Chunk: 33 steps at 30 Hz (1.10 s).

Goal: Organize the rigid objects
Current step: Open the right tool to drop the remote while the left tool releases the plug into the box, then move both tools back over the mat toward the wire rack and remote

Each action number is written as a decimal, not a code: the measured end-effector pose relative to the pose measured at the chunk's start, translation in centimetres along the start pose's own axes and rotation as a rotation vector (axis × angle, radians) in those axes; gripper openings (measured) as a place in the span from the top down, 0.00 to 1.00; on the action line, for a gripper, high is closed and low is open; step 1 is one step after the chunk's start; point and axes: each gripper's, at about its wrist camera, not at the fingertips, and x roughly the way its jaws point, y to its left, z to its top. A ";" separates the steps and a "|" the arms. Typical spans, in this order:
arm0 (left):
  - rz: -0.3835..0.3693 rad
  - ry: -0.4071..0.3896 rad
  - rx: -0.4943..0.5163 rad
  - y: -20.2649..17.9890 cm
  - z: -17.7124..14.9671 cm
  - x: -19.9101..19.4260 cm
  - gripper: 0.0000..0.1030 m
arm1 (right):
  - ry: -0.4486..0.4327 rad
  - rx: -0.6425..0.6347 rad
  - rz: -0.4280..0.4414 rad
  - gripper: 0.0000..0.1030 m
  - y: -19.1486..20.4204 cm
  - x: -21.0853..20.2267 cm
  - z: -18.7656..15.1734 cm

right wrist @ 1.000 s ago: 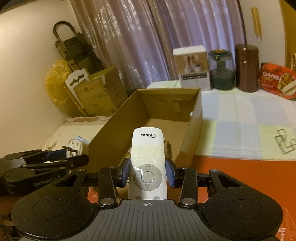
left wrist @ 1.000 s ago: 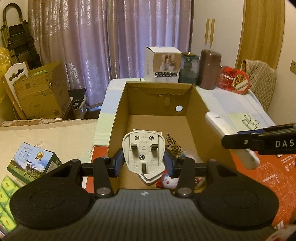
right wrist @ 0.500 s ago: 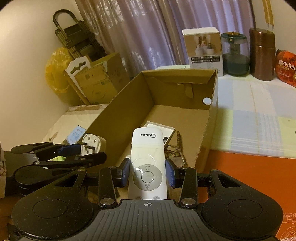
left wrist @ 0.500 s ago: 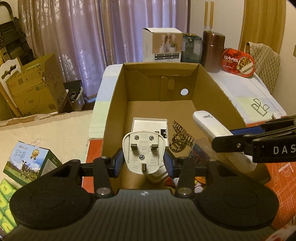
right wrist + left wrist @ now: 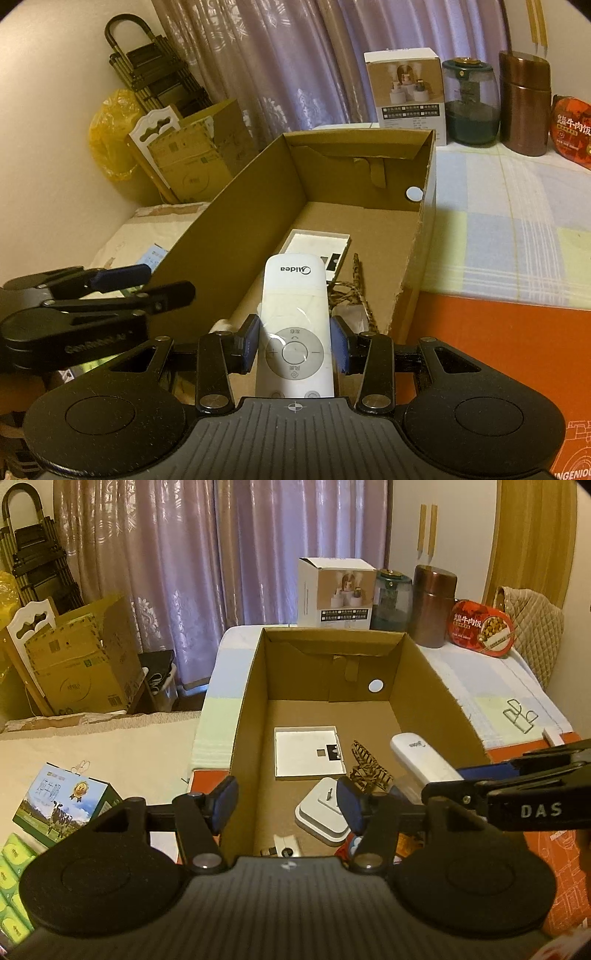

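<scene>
The right gripper [image 5: 294, 349] clamps a white Midea remote [image 5: 294, 325] between its blue pads, the remote's logo end reaching out over the near end of the open cardboard box [image 5: 258, 206]. On the box floor lie a flat white tray [image 5: 314, 245] and a patterned hair clip [image 5: 351, 291] (partly hidden by the remote). The left gripper [image 5: 159, 284] hangs at the box's left wall, its fingers apart with nothing between them.

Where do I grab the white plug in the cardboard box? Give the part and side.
Grip the white plug across its body's two flat sides, coming down from above. It lies on the cardboard box floor, pin face apparently up, and the tall walls likely block a level approach. The hair clip crowds its right.
</scene>
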 end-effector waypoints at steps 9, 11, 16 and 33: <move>-0.001 0.002 -0.007 -0.1 -0.2 -1.2 0.48 | -0.030 0.011 0.035 0.63 0.1 -0.9 0.1; -0.001 -0.001 -0.008 -0.2 -0.3 -1.7 0.48 | -0.046 0.016 0.031 0.61 0.0 -1.7 0.2; 0.001 -0.014 -0.014 -1.0 -0.2 -3.1 0.48 | -0.094 0.035 0.021 0.55 -0.6 -4.7 0.3; -0.079 -0.095 0.015 -8.9 0.9 -9.3 0.48 | -0.278 0.120 -0.173 0.51 -8.3 -20.5 -2.5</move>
